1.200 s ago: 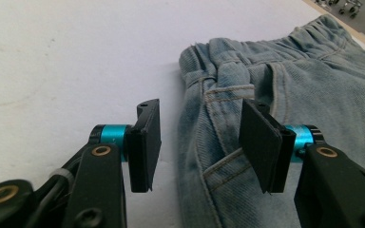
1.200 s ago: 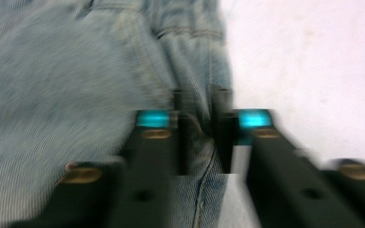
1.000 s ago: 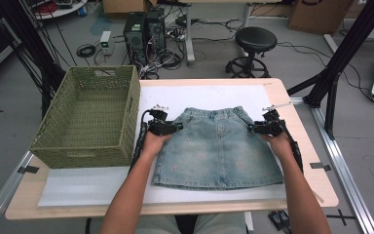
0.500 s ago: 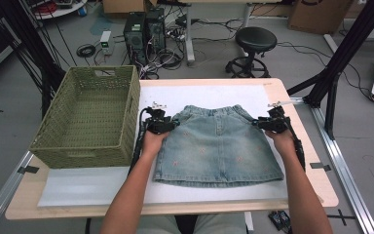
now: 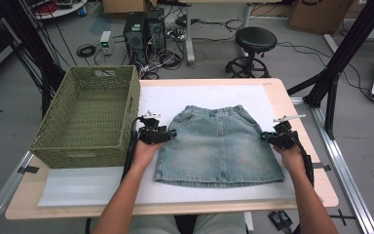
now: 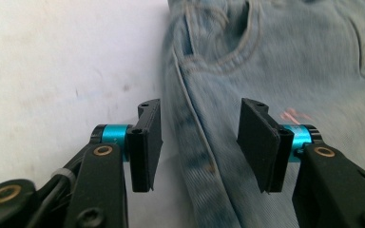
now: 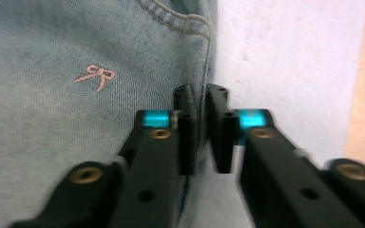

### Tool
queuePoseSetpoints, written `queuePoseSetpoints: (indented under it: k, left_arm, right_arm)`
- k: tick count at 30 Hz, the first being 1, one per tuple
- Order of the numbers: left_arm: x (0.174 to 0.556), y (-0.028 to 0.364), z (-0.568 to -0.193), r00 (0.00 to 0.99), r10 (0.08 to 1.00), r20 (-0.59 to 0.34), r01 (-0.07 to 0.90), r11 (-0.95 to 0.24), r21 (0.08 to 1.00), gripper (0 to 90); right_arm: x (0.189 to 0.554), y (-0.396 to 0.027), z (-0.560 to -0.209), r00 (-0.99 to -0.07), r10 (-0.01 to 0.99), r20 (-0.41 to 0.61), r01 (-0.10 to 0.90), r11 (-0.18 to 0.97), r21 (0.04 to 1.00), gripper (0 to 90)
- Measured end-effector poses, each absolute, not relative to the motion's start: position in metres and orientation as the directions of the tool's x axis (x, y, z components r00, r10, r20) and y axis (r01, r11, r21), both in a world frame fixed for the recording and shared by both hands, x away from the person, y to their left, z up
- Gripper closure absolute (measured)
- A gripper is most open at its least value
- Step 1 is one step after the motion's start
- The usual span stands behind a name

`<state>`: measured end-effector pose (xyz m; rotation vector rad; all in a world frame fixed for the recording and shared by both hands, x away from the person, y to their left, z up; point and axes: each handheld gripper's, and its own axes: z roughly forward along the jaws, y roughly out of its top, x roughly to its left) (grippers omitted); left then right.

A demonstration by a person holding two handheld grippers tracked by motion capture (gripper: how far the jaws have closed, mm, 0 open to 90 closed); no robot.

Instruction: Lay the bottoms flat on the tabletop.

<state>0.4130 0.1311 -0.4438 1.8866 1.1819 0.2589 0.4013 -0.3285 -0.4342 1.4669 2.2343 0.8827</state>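
Note:
A pale blue denim skirt [image 5: 219, 146] lies flat on the white mat [image 5: 199, 95], waistband toward the far side. My left gripper [image 5: 169, 132] is at the skirt's left side seam. In the left gripper view its jaws [image 6: 199, 137] stand wide apart over the seam of the skirt [image 6: 275, 57], having just been opening, and press on nothing. My right gripper [image 5: 265, 137] is at the skirt's right edge. Its jaws [image 7: 200, 128] have just been closing to a narrow gap, with the side seam of the skirt [image 7: 52, 118] running under the gap.
A green woven basket [image 5: 78, 156] stands on the table's left part, close to my left hand. The wooden table's right edge [image 5: 316, 185] lies just beyond my right hand. A stool, computer towers and cables sit on the floor behind the table.
Both hands slid from the waistband corners toward the person along the skirt's sides. The left jaws opened and let go of the waistband. The skirt stays flat.

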Motion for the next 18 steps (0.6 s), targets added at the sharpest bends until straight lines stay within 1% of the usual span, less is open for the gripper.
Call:
queuePoseSetpoints:
  k: [1, 3, 5, 6, 7, 8, 9, 10, 13, 16, 17, 18]
  left_arm:
    - [0.411, 0.131, -0.444, 0.528, 0.809, -0.257, 0.631, -0.171, 0.757, 48.0]
    - [0.407, 0.130, -0.445, 0.534, 0.806, -0.255, 0.627, -0.175, 0.759, 48.2]
    - [0.405, 0.128, -0.449, 0.538, 0.803, -0.255, 0.638, -0.192, 0.745, 48.8]
    - [0.404, 0.128, -0.450, 0.538, 0.807, -0.242, 0.628, -0.193, 0.754, 49.5]
    - [0.402, 0.128, -0.451, 0.546, 0.805, -0.231, 0.621, -0.205, 0.756, 55.9]
    - [0.402, 0.127, -0.451, 0.554, 0.800, -0.230, 0.620, -0.212, 0.756, 70.7]
    - [0.402, 0.126, -0.451, 0.560, 0.801, -0.212, 0.609, -0.224, 0.761, 76.6]
    - [0.402, 0.125, -0.451, 0.567, 0.803, -0.184, 0.592, -0.242, 0.769, 80.9]
    - [0.410, 0.124, -0.450, 0.531, 0.831, -0.166, 0.580, -0.213, 0.786, 82.3]
    - [0.415, 0.122, -0.451, 0.512, 0.842, -0.170, 0.588, -0.199, 0.784, 82.0]
    - [0.413, 0.122, -0.450, 0.510, 0.843, -0.170, 0.586, -0.197, 0.786, 80.6]
    - [0.412, 0.123, -0.450, 0.511, 0.842, -0.170, 0.587, -0.197, 0.785, 75.4]
  right_arm:
    - [0.398, -0.330, -0.431, -0.421, 0.904, 0.079, 0.693, 0.264, 0.671, 64.1]
    - [0.390, -0.334, -0.426, -0.426, 0.900, 0.095, 0.678, 0.247, 0.693, 63.5]
    - [0.385, -0.336, -0.426, -0.416, 0.904, 0.095, 0.690, 0.246, 0.681, 62.7]
    - [0.385, -0.338, -0.427, -0.424, 0.901, 0.095, 0.697, 0.258, 0.669, 62.7]
    - [0.384, -0.338, -0.429, -0.419, 0.903, 0.098, 0.708, 0.257, 0.658, 63.9]
    - [0.385, -0.338, -0.433, -0.426, 0.899, 0.101, 0.721, 0.270, 0.638, 71.4]
    - [0.385, -0.338, -0.436, -0.439, 0.893, 0.100, 0.724, 0.286, 0.628, 78.9]
    - [0.384, -0.338, -0.437, -0.446, 0.891, 0.085, 0.712, 0.296, 0.636, 84.3]
    - [0.387, -0.340, -0.437, -0.433, 0.899, 0.059, 0.696, 0.293, 0.655, 85.7]
    - [0.388, -0.335, -0.438, -0.410, 0.912, 0.030, 0.672, 0.280, 0.686, 85.3]
    - [0.388, -0.334, -0.439, -0.411, 0.911, 0.034, 0.675, 0.278, 0.683, 83.3]
    - [0.386, -0.334, -0.439, -0.413, 0.910, 0.047, 0.674, 0.270, 0.687, 77.9]
